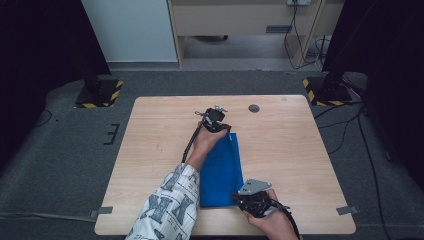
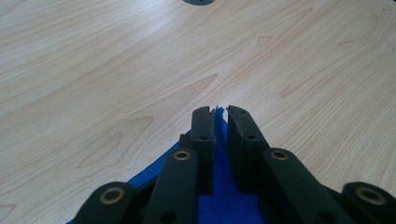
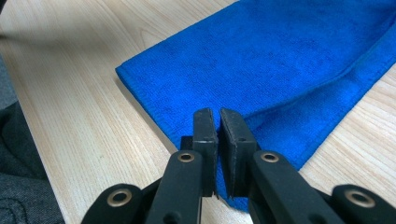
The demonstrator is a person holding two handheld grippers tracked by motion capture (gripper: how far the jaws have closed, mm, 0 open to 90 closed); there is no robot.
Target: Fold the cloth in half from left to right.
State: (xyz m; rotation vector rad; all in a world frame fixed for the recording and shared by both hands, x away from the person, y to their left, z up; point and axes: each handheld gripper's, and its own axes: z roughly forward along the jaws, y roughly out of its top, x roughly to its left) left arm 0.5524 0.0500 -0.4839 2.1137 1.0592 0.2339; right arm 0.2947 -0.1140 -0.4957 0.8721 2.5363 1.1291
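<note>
Cloth (image 1: 220,170), blue, lies folded mid-desk (image 1: 150,150). Left gripper (image 2: 220,112) fingers clamped on cloth's far corner; right gripper (image 3: 218,116) fingers clamped on its near right corner. Step in hand looks like a fold or a straightening. Next move likely needs both corners carried together, evenly.

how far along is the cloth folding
Done: the blue cloth already lies as a narrow doubled strip on the table, a fold edge showing in the right gripper view. In hand: the left claw pinches its far corner, the right claw its near corner. Left, probably: bring one end over the other for a further fold, then release.
</note>
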